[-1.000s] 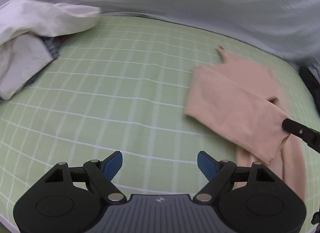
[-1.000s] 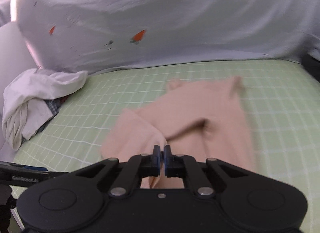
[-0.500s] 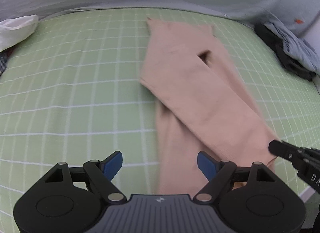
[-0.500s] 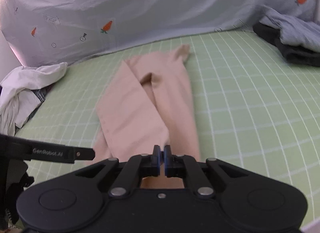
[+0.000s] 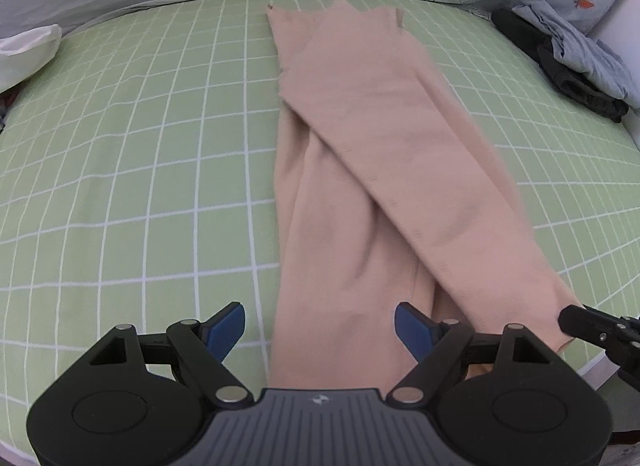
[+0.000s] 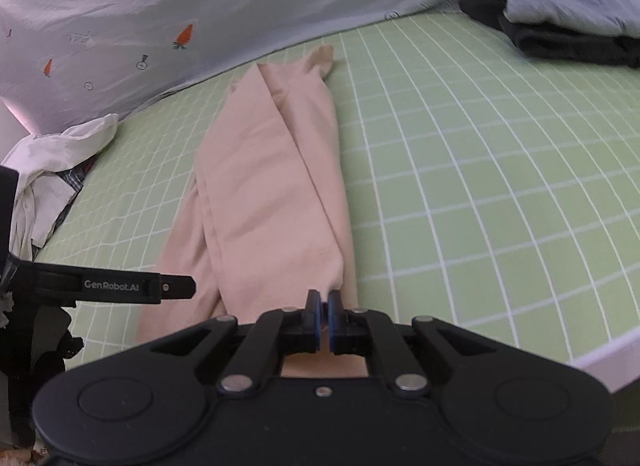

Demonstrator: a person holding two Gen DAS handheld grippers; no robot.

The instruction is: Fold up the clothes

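A peach-pink garment [image 5: 360, 169] lies lengthwise on the green checked bed sheet [image 5: 140, 145], one long panel folded diagonally over the rest. It also shows in the right wrist view [image 6: 272, 185]. My left gripper [image 5: 319, 324] is open, its blue pads either side of the garment's near end, just above it. My right gripper [image 6: 323, 304] is shut on the near corner of the folded panel. Its tip shows at the right edge of the left wrist view [image 5: 576, 316].
A white crumpled cloth pile [image 6: 52, 169] lies at the left. Dark and grey-blue clothes [image 6: 560, 21] are stacked at the far right. A pale carrot-print sheet [image 6: 160, 17] rises behind the bed. The bed's front edge [image 6: 600, 354] is near on the right.
Both views have swung right and closer, so the garment now runs straight ahead. The right gripper has drawn the folded panel along the garment towards the near edge. The left gripper stays open.
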